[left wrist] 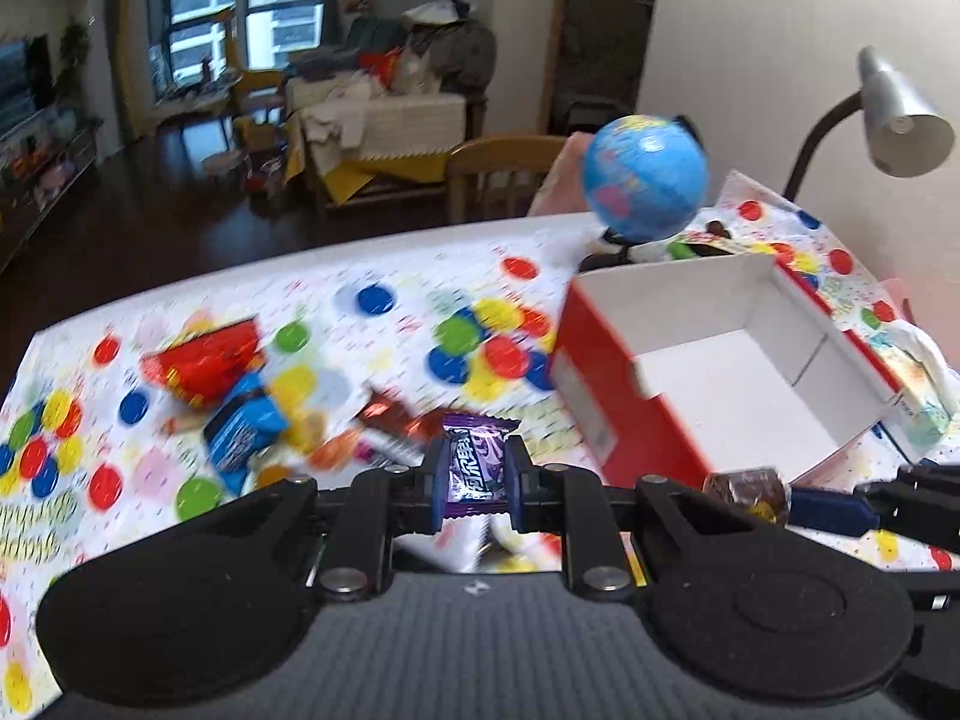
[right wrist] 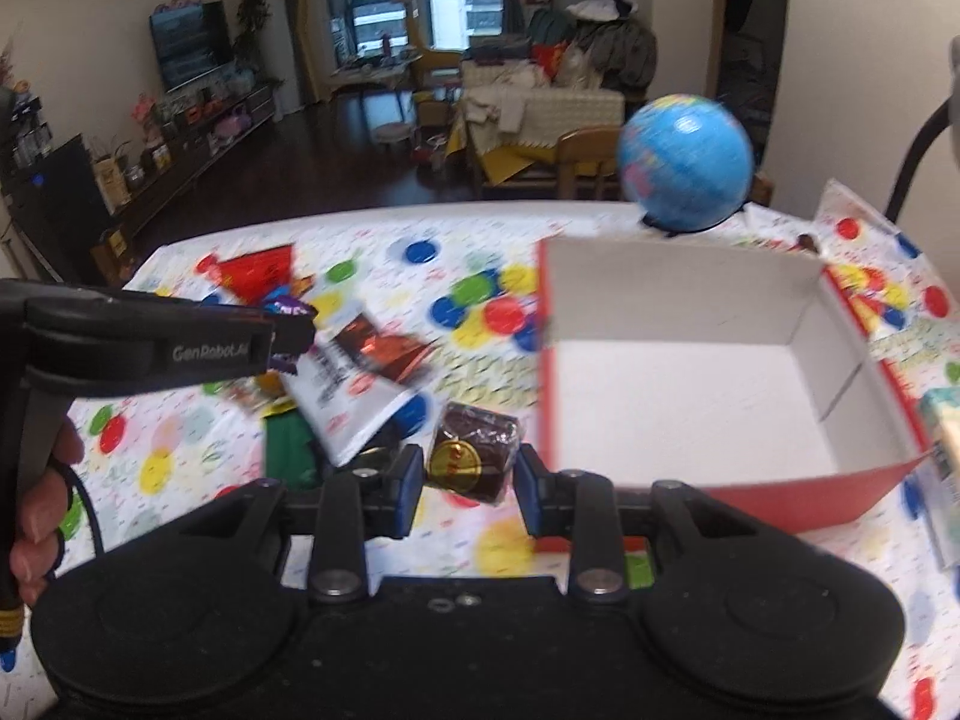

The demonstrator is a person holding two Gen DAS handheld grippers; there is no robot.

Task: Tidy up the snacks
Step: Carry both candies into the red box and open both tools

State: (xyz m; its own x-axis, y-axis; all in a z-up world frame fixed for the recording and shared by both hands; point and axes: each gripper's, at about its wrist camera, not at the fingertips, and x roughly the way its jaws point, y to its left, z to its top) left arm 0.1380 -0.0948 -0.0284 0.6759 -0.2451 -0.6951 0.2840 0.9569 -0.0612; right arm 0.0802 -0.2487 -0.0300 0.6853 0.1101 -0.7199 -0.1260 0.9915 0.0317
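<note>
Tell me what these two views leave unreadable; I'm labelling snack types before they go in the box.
- Purple candy, left wrist view: print blurred, edges covered by the left gripper fingers.
- Snack pile, left wrist view: motion blur smears the labels.
- Brown snack in the right gripper, right wrist view: gold seal too small to read.

A purple candy [left wrist: 476,463], a red-and-white box [left wrist: 708,372], and a multicoloured polka-dot tablecloth [left wrist: 372,276].

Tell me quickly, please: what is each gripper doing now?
Left gripper: closed on the purple candy.
Right gripper: closed on the brown wrapped snack.
</note>
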